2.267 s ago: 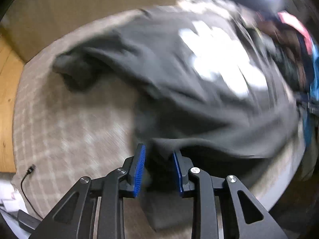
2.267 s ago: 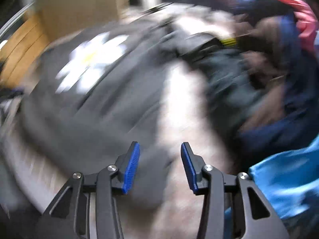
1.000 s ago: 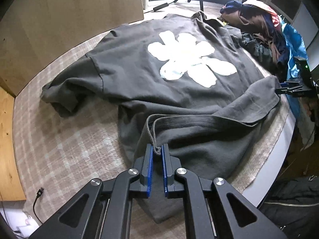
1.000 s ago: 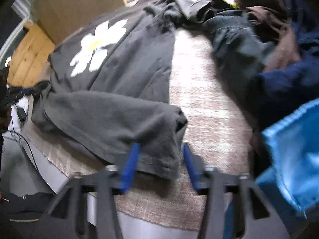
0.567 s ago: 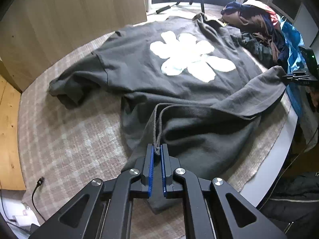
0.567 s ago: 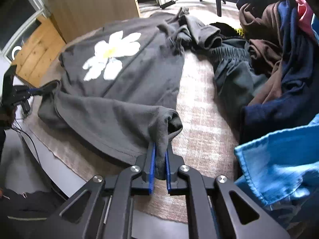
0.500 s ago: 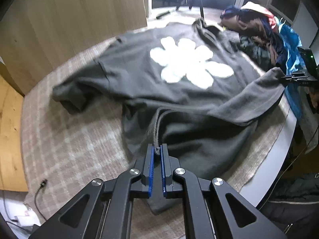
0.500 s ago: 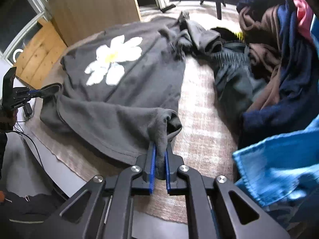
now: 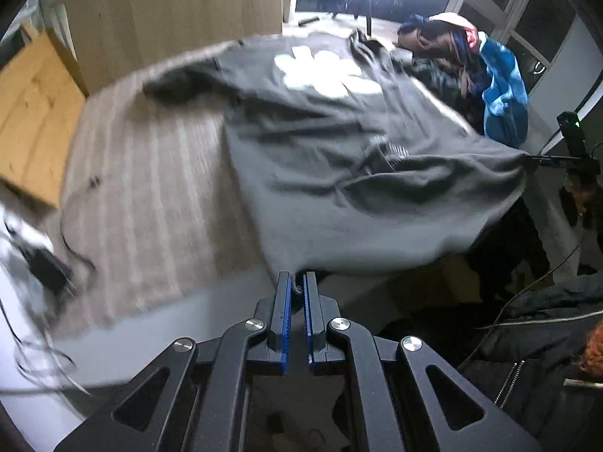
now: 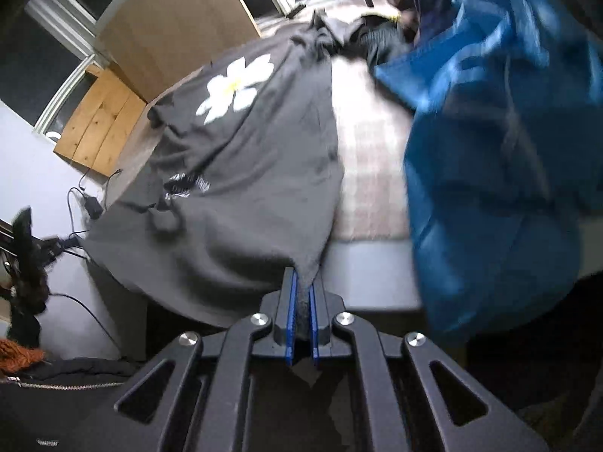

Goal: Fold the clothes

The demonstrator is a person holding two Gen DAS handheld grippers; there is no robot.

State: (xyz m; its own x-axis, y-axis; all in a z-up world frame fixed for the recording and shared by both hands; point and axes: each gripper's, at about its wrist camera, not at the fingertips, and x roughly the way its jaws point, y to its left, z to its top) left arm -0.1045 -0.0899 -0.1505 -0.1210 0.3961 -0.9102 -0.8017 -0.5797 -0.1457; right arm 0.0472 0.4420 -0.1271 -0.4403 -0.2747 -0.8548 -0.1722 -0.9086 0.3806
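Item under handling: a dark grey sweatshirt with a white flower print. Its upper part lies on the worktop, which carries a checked cloth; its near edge is drawn out past the worktop's front edge and hangs in the air between two grips.

Left hand-held gripper: pads pressed together on one bottom corner of the sweatshirt, just off the worktop's front edge. Right hand-held gripper: pinching the opposite corner, a wedge of grey fabric visible between the blue pads, likewise beyond the worktop's front edge.

Handling assessment: the fabric is soft and limp. It sags between the two grips and creases freely, so it will not hold a line unless kept taut. It looks thick enough to carry some weight, and a shallow pinch may slip. Corners and the hem are the sound holding points; mid-panel grips would bunch it.

Adjacent: a blue bag beside the sweatshirt on the worktop's right side, and a pile of clothes at the far end. Both could snag.
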